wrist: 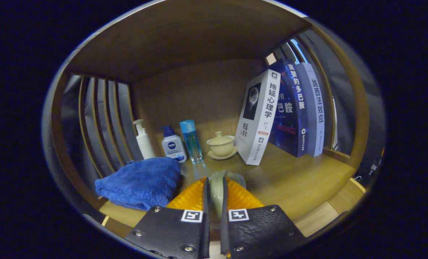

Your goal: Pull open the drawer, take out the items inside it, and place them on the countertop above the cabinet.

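The gripper [214, 190] pinches a pale green cup [217, 187] by its rim, both fingers pressing on it, just over the wooden countertop [300, 183]. At ten o'clock lies a blue towel [142, 181]. Beyond, at twelve, a lidded teacup [220, 144]; bottles [172, 144] at eleven; books [282, 111] at one.

Rode on the gripper [214, 205], low over the countertop's [300, 180] front edge, and faced straight into the wooden shelf bay toward its back panel [196, 93]. Sat close: fingers [235, 196] large at the bottom, clamped on a pale cup [215, 189], with towel [142, 181], bottles [190, 140] and books [282, 111] just beyond.
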Demonstrator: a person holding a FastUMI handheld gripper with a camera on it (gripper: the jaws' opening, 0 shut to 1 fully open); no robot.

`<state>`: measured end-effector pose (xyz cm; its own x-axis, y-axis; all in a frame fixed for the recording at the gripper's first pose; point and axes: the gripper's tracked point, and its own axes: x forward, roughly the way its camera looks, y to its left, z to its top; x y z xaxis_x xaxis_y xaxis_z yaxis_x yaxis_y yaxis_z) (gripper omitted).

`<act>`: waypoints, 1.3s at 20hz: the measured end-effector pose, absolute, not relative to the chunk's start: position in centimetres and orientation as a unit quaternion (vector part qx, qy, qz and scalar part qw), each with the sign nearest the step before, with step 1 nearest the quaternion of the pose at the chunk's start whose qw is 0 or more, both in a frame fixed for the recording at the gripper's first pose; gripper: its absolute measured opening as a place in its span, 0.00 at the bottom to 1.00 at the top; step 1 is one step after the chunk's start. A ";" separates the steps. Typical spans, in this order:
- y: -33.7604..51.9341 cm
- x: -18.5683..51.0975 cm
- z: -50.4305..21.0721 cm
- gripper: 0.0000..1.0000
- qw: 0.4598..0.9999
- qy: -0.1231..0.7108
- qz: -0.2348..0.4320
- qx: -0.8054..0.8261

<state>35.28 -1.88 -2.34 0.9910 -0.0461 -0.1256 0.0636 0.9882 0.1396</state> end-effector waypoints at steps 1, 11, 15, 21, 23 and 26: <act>-1.8 35.2 -2.3 0.15 0.995 0.062 -0.032 0.070; -2.5 30.2 -1.7 1.00 0.992 0.103 -0.036 0.057; -2.8 25.2 0.7 1.00 0.995 0.080 -0.031 0.045; -2.9 16.2 3.1 1.00 0.999 0.050 -0.018 -0.009; -2.9 12.9 4.1 1.00 0.999 0.035 -0.019 -0.013; -1.7 7.2 4.5 1.00 1.000 0.008 -0.003 0.008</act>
<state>7.15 -1.70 4.51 0.9998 -0.0067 -0.0165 0.0069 0.9999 0.0156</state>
